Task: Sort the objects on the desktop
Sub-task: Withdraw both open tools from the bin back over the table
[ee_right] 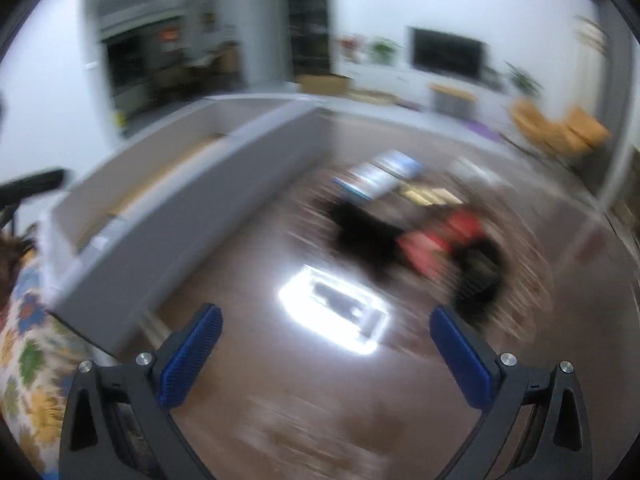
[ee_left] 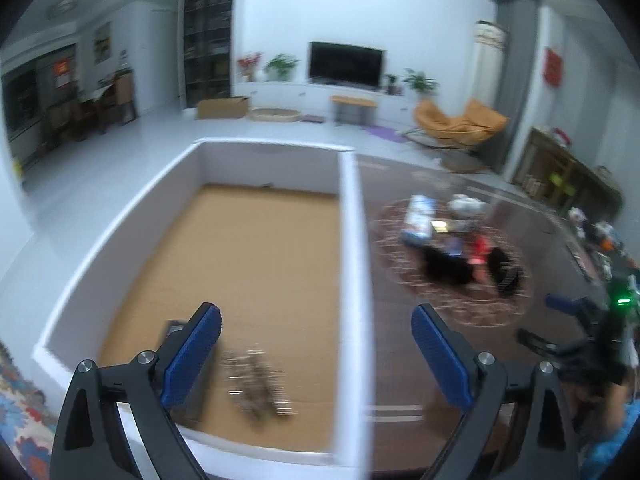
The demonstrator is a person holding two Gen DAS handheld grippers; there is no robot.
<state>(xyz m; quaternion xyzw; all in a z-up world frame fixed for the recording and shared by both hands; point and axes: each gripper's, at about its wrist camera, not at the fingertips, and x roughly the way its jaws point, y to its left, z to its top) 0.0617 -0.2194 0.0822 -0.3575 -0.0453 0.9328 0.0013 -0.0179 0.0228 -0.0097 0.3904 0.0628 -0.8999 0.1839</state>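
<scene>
A white-walled box (ee_left: 348, 216) with a brown cardboard floor stands on the dark table. A blurred metallic item (ee_left: 258, 384) and a dark flat item (ee_left: 176, 330) lie in its near corner. My left gripper (ee_left: 316, 360) is open and empty above the box's near right wall. A pile of objects lies on a round patterned mat (ee_left: 452, 292): a black thing (ee_left: 444, 266), a red thing (ee_left: 480, 250), a blue-white packet (ee_left: 420, 216). My right gripper (ee_right: 326, 356) is open and empty above the table, near the blurred pile: black (ee_right: 368, 236), red (ee_right: 440, 240), blue-white packet (ee_right: 380, 176). The box (ee_right: 192, 208) is at its left.
The right gripper's body (ee_left: 592, 344) shows at the right edge of the left wrist view. A bright lamp reflection (ee_right: 336, 312) lies on the table. A flowered cloth (ee_right: 28, 360) hangs at the table's left. Living room with TV and orange chair lies behind.
</scene>
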